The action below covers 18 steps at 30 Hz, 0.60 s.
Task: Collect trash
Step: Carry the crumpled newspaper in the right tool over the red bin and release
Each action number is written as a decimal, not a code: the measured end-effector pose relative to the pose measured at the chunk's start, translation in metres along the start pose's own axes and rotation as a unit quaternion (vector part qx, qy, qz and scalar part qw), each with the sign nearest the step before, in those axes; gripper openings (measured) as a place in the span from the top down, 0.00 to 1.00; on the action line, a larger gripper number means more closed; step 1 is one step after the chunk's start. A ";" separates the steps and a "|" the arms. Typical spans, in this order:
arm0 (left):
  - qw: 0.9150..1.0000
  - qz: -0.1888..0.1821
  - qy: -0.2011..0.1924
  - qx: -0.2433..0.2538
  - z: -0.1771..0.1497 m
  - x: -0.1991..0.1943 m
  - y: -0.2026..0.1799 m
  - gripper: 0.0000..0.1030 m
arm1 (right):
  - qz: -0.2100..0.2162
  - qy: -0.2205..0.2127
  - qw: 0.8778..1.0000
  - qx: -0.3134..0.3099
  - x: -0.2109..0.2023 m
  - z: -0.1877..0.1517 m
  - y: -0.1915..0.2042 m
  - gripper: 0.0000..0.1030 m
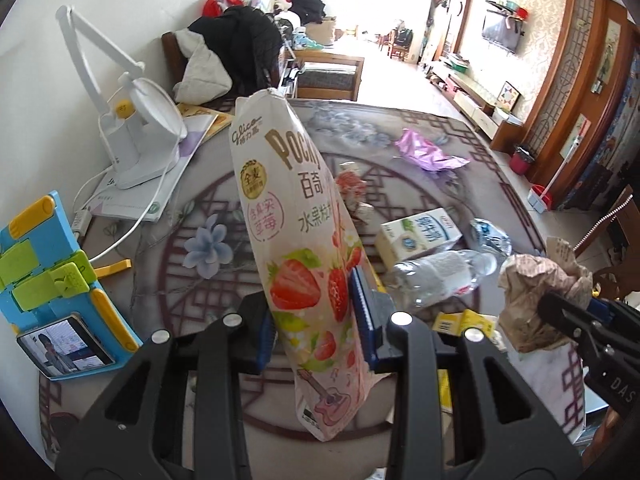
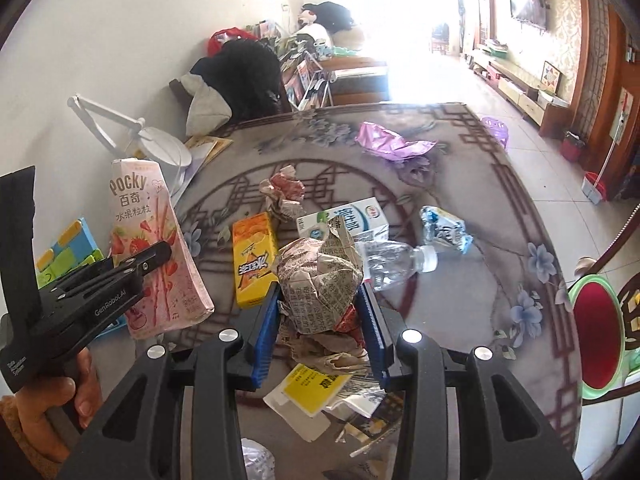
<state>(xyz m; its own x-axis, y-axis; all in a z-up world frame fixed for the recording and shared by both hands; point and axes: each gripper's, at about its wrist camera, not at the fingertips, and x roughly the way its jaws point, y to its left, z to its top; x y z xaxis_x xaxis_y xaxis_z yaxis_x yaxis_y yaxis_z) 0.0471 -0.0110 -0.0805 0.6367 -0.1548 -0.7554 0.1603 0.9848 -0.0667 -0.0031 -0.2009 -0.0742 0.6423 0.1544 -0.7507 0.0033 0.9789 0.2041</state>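
Observation:
My left gripper (image 1: 316, 312) is shut on a pink Pocky box (image 1: 296, 216) and holds it upright above the table; the box also shows in the right wrist view (image 2: 156, 248). My right gripper (image 2: 320, 300) is shut on a crumpled newspaper ball (image 2: 320, 280), which also shows in the left wrist view (image 1: 540, 292). On the table lie a milk carton (image 2: 352, 216), a clear plastic bottle (image 2: 392, 260), an orange snack box (image 2: 254, 260), a crushed wrapper (image 2: 444, 228), a crumpled red-and-white paper (image 2: 284, 192) and a purple plastic bag (image 2: 388, 144).
A white desk lamp (image 1: 136, 136) stands on papers at the table's left. A blue and green phone stand (image 1: 52, 280) holds a phone. A yellow-labelled packet (image 2: 316, 388) lies below my right gripper. A red and green chair (image 2: 600, 332) is at the right edge.

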 end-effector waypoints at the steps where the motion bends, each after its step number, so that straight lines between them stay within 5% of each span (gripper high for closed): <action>1: 1.000 -0.001 -0.001 0.002 -0.001 -0.001 -0.003 0.68 | -0.003 -0.006 1.000 0.001 -0.004 0.000 -0.004 0.64; 18: 0.998 -0.028 -0.007 0.052 -0.007 -0.013 -0.105 0.68 | -0.051 -0.044 0.997 0.028 -0.056 -0.011 -0.094 0.63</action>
<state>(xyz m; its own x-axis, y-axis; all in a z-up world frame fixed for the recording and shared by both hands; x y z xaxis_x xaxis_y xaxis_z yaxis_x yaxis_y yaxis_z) 0.0169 -0.1118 -0.0681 0.6353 -0.2106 -0.7430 0.2724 0.9614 -0.0396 -0.0475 -0.2996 -0.0582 0.7006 0.0390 -0.7125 0.1141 0.9795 0.1658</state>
